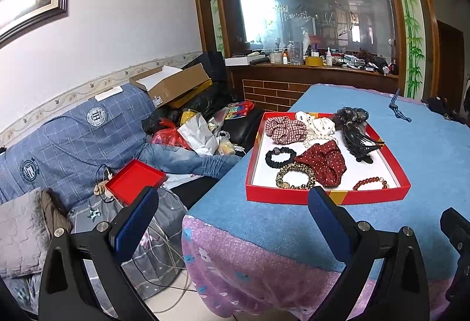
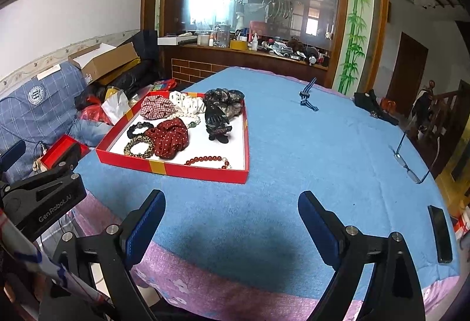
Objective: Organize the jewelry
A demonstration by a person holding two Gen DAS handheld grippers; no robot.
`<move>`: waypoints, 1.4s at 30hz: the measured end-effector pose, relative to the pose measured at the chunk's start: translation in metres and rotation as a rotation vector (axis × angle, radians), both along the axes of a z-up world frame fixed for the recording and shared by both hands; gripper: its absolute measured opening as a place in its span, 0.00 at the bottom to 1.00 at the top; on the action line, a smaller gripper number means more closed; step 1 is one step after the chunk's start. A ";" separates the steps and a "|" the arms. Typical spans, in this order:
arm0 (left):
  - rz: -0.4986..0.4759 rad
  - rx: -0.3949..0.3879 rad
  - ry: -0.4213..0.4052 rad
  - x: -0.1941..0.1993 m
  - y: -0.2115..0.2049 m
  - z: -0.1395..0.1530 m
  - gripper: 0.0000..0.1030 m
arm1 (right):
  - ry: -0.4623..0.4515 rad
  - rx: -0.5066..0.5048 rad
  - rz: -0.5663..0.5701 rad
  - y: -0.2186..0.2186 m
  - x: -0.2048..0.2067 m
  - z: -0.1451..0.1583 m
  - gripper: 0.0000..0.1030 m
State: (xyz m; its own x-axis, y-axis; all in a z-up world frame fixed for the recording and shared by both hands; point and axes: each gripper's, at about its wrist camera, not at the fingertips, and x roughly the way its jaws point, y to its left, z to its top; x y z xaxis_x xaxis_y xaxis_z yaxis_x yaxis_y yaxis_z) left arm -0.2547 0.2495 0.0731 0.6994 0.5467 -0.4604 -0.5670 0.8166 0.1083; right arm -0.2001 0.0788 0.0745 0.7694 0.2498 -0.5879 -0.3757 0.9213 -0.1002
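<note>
left gripper [image 1: 232,203] fingers spread, empty, at surface [image 2: 293,144] near edge | right gripper [image 2: 232,207] fingers spread, empty, over bare blue cloth | red tray [image 2: 176,169] of jewelry left of centre, long axis running away | bead bracelet [image 2: 208,160] along tray's near wall

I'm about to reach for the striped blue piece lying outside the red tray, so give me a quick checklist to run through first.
1. Left gripper open, nothing held: ok.
2. Right gripper open, nothing held: ok.
3. Striped blue piece lies alone on the blue cloth, nothing on it: ok.
4. Red tray has bare white floor for it: ok.
5. Glasses off the straight path: ok.
6. Whether the piece is tangled: cannot tell.
</note>
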 end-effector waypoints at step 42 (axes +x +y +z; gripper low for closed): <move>-0.019 -0.017 0.034 0.000 -0.002 -0.017 0.98 | 0.050 -0.018 -0.025 -0.001 0.008 -0.010 0.92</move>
